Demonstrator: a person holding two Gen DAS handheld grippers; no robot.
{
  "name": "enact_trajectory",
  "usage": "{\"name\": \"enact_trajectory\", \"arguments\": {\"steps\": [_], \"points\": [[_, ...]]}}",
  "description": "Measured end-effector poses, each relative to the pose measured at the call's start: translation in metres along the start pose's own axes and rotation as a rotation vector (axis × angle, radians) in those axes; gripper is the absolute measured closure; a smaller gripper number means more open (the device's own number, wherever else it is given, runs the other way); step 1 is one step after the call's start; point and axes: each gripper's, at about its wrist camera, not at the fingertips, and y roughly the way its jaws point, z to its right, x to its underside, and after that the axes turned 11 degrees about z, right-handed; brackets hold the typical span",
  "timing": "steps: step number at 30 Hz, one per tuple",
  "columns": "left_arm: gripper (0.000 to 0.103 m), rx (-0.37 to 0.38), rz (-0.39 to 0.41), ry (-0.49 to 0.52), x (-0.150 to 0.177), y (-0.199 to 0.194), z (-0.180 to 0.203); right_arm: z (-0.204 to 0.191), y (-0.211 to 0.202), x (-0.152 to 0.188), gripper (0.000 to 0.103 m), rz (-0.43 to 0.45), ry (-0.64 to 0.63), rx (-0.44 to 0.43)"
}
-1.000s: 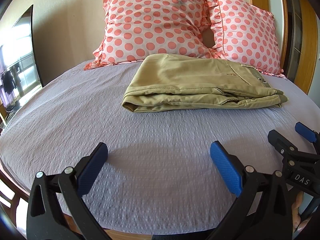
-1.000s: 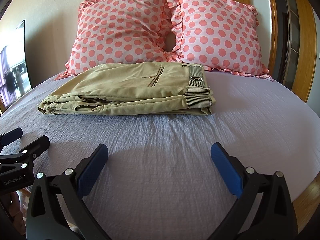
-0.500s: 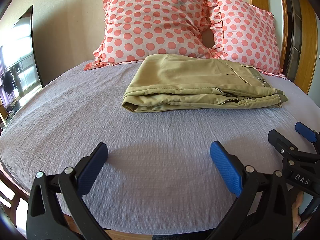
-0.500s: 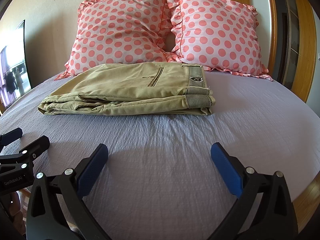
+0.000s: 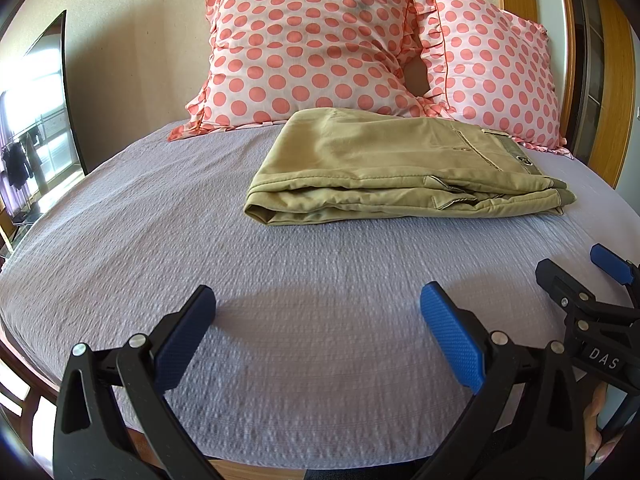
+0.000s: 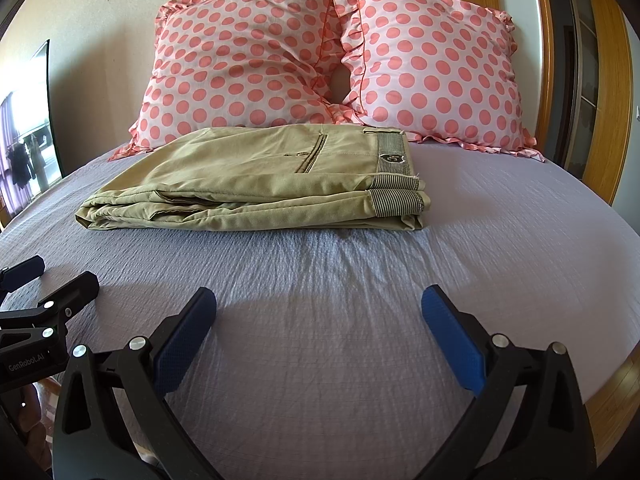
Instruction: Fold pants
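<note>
Khaki pants [image 5: 396, 172] lie folded in a compact stack on the lilac bed sheet [image 5: 160, 240], just in front of the pillows. In the right wrist view the pants [image 6: 256, 184] show their striped waistband at the right end. My left gripper [image 5: 318, 316] is open and empty, low over the sheet near the bed's front edge, well short of the pants. My right gripper [image 6: 320, 316] is also open and empty, beside the left one. Each gripper shows at the edge of the other's view: the right gripper [image 5: 580, 280] and the left gripper [image 6: 48, 284].
Two pink polka-dot pillows [image 6: 248, 68] [image 6: 436, 68] lean against the wall behind the pants. A wooden frame [image 6: 616, 112] runs along the bed's right side. A window or mirror [image 5: 36, 120] is at the left.
</note>
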Motion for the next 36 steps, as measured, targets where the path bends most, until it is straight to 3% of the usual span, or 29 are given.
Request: {"name": "enact_trajectory", "arguments": {"steps": [36], "points": [[0.002, -0.002, -0.008, 0.001, -0.003, -0.0013, 0.0034, 0.0007, -0.0003, 0.0003, 0.001, 0.002, 0.0, 0.001]]}}
